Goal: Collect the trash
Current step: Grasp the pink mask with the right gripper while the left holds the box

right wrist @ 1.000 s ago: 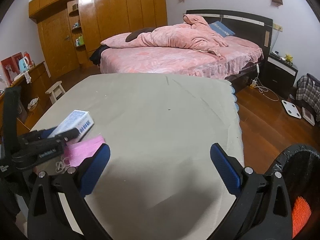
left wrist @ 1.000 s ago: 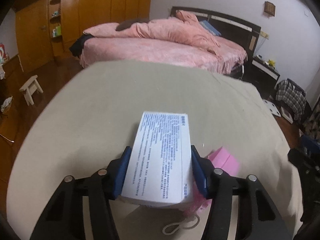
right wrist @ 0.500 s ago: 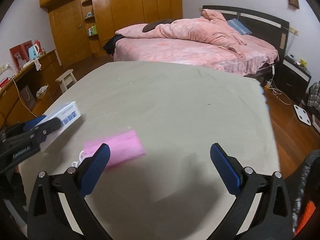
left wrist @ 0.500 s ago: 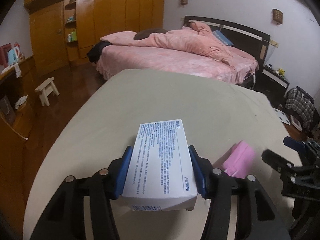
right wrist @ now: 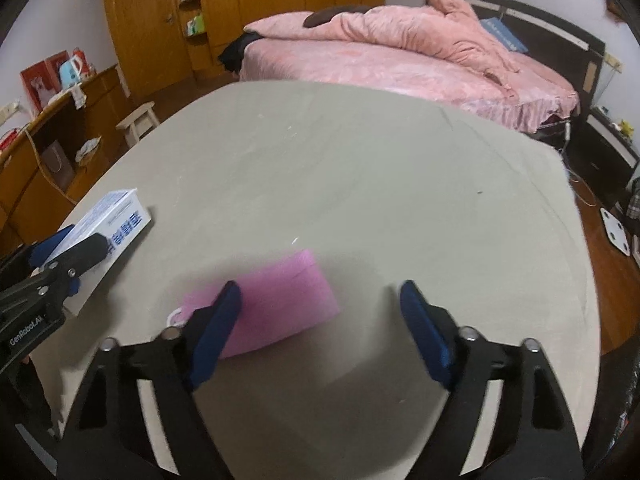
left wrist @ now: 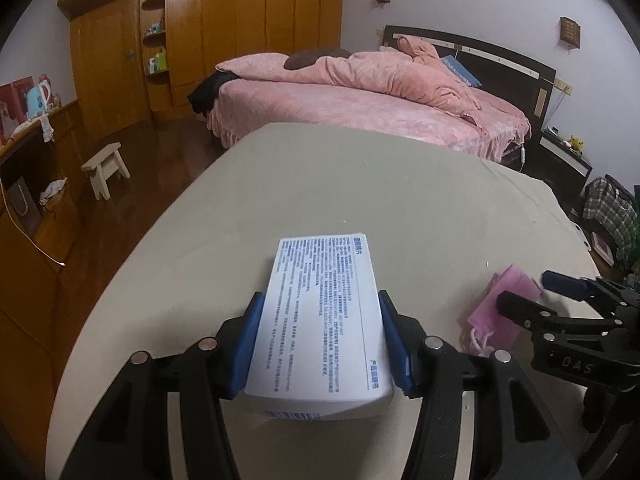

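1. Left gripper [left wrist: 320, 336] has its jaws clamped on the white box [left wrist: 322, 316], lifted off the tabletop [left wrist: 360, 184].
2. Right gripper [right wrist: 320, 332], jaws wide and empty, hovers over the pink pouch [right wrist: 288, 312], not yet collected; no bin is visible.

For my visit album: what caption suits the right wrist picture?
Open right tongs hover over a pink mask on the table while left tongs grip a white box.

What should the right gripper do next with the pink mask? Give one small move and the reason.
Probably shift the right gripper slightly left and lower it so the pink mask sits between its fingers. It is open, the mask lies flat on the table mostly toward its left finger, and the left gripper is already shut on the white box.
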Demonstrator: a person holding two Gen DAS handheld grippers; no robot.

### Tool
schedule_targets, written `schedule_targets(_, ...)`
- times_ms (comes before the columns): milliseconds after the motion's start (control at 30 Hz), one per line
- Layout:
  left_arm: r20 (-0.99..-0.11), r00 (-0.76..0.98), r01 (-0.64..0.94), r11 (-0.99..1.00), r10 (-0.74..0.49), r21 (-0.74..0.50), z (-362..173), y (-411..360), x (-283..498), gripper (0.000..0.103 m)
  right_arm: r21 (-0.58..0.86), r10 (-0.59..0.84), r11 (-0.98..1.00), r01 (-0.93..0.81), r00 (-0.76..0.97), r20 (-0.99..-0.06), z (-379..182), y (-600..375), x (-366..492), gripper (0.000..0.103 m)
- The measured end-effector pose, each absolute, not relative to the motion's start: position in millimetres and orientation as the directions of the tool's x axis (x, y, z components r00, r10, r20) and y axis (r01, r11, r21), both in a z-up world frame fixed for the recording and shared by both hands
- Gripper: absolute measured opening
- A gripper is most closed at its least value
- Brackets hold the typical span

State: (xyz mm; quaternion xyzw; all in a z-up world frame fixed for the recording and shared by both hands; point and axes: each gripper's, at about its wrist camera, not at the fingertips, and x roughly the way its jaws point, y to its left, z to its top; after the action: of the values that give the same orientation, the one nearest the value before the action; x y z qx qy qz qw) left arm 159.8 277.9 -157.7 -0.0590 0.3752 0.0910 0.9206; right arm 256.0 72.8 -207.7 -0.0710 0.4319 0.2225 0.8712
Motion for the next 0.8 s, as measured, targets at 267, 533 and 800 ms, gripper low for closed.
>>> schedule_targets(267,-0.716,0.689,-0.211,0.976,0.115,-0.046,-161,277,161,0.054,0.140,0.419,0.847,-0.512,0.482,-0.770,-205,77,244,0.020)
schedule_targets(533,-0.677,0.729,-0.188,0.981,0.100,-0.058,-144,262,148,0.054,0.172,0.460,0.843,-0.510,0.517,-0.722,-175,61,232,0.011)
schedule_targets(800,-0.638,0.765,-0.155,0.987,0.088,-0.050,-116,233,140,0.054,0.168,0.473,0.848,-0.503,0.574,-0.668,-140,30,219,0.010)
